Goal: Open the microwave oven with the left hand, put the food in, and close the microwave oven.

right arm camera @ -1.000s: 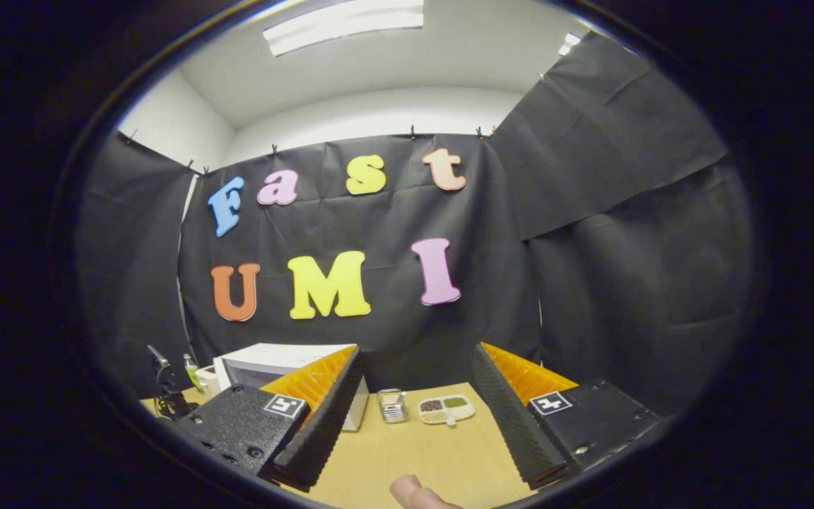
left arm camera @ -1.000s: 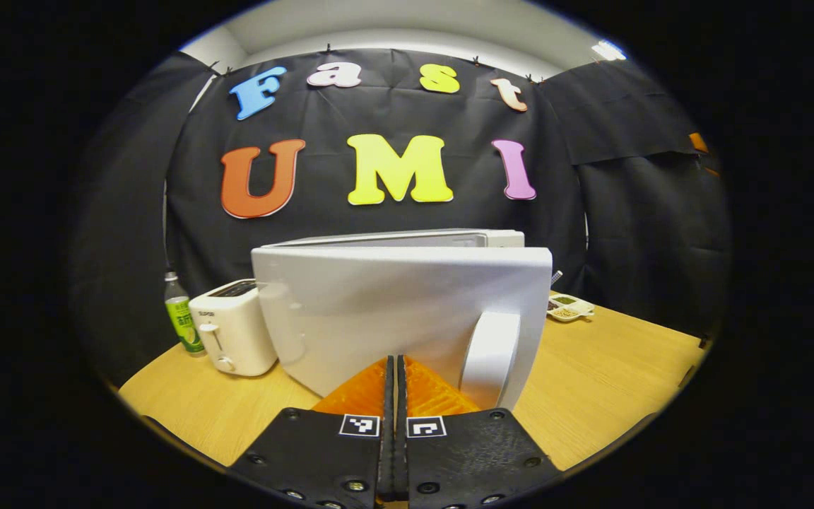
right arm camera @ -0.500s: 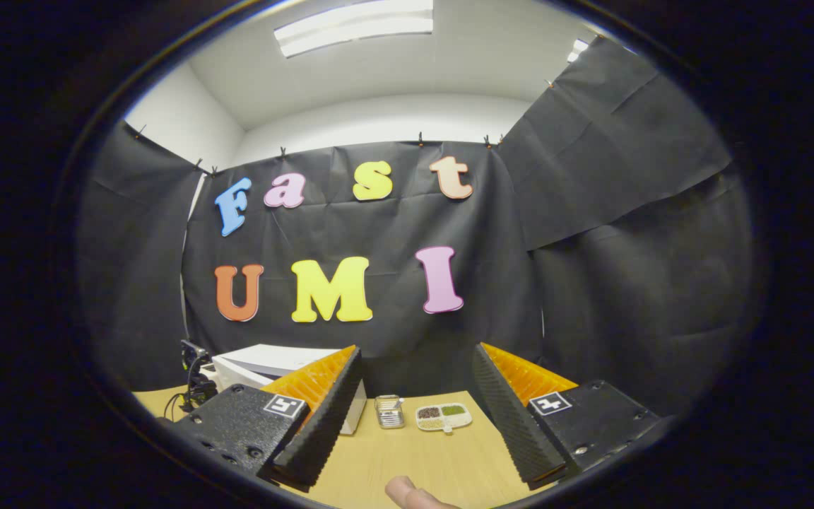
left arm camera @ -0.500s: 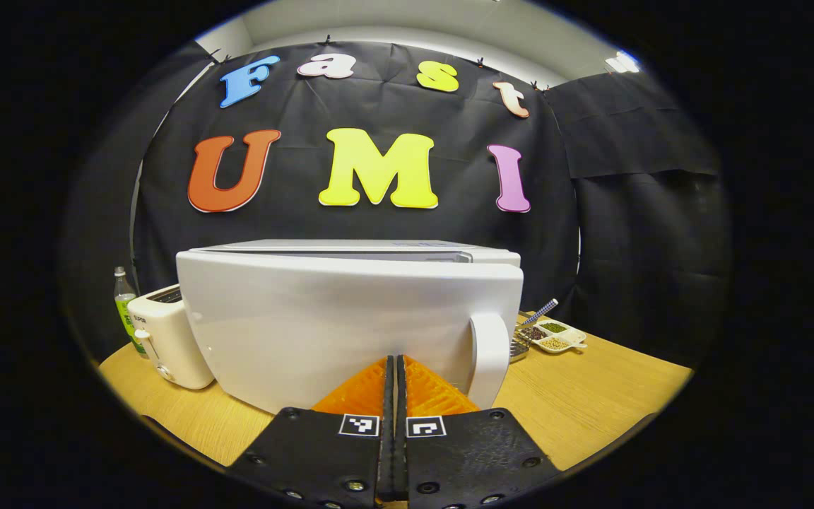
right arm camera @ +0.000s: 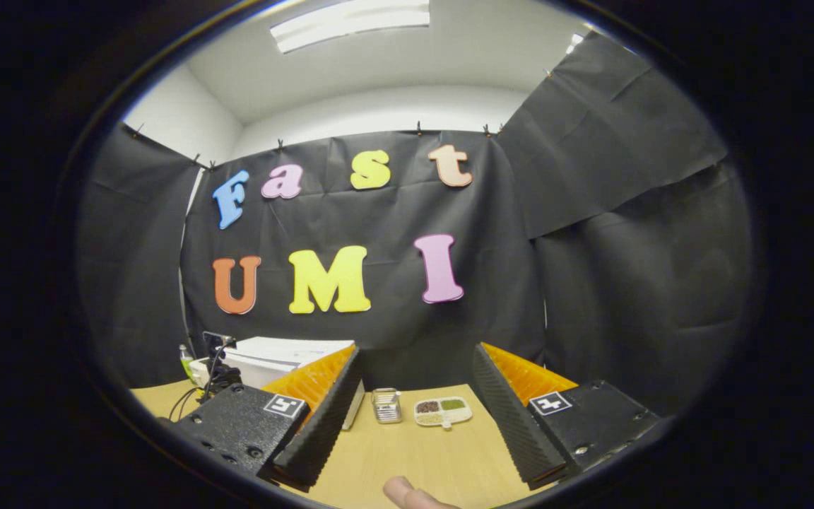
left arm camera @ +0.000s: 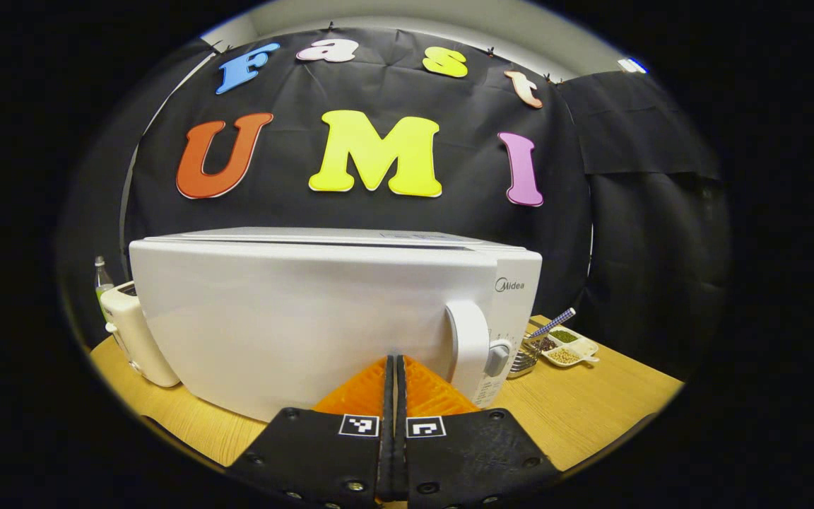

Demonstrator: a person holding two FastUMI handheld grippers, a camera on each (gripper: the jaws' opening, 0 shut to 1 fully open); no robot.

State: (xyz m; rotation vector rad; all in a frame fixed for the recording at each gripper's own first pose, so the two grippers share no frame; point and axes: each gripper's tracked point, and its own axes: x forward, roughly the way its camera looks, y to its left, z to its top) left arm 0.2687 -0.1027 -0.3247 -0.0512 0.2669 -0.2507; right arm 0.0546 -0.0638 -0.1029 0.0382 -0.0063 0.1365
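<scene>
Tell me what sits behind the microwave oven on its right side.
In the left gripper view, past the microwave oven stand a metal rack and a divided dish of grains with a striped stick. The oven's body hides the table directly behind it.

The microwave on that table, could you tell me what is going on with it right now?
A person holds a gripper in each hand. The left gripper, fingers together and holding nothing, sits against the white door of the microwave, which now looks flush with the body after swinging in over the last second. The right gripper hangs open and empty above the wooden table, away from the oven. A toaster stands beside the microwave and a sectioned snack dish lies farther along.
</scene>
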